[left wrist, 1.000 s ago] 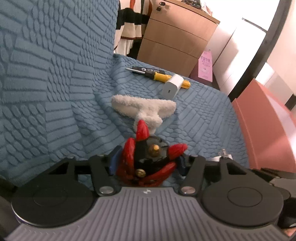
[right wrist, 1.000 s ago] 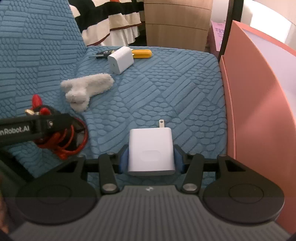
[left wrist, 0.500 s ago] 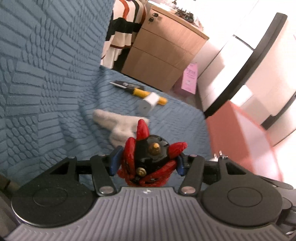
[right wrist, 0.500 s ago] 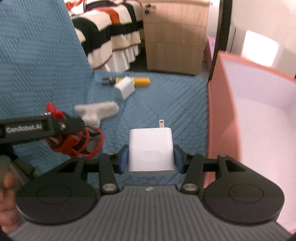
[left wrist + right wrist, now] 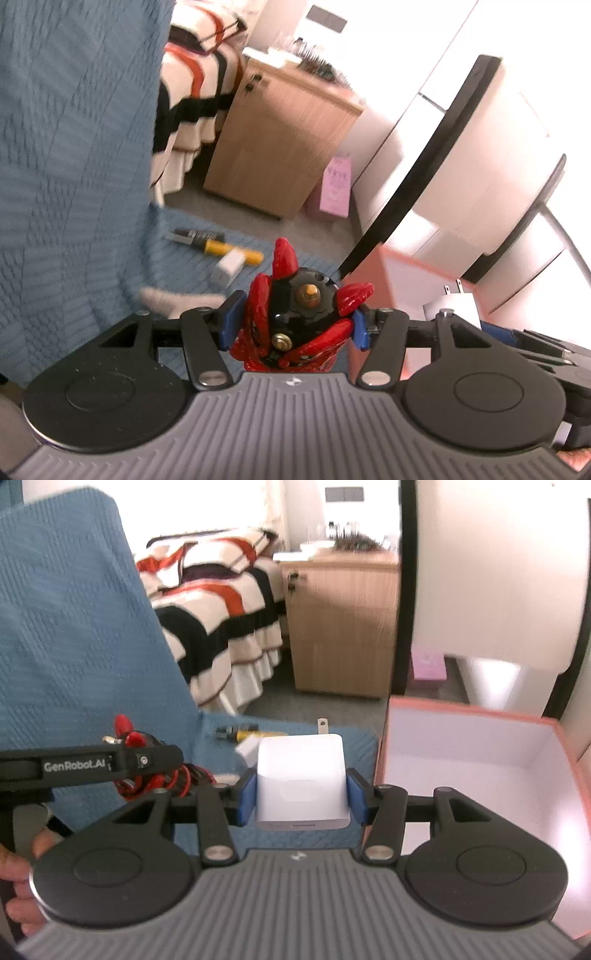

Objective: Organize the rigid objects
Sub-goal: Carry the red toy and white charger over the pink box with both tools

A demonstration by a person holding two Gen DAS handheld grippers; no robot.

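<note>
Squarely white charger (image 5: 302, 786); red-black toy (image 5: 295, 317)

both grippers, left (image 5: 293, 323) and right (image 5: 301, 794), held side by side, jaws clamped on loads.

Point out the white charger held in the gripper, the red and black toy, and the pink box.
white charger (image 5: 302, 786): right wrist view, front face.
red and black toy (image 5: 295, 317): left wrist view, black body.
pink box (image 5: 480, 753): right wrist view, inner wall.
</note>
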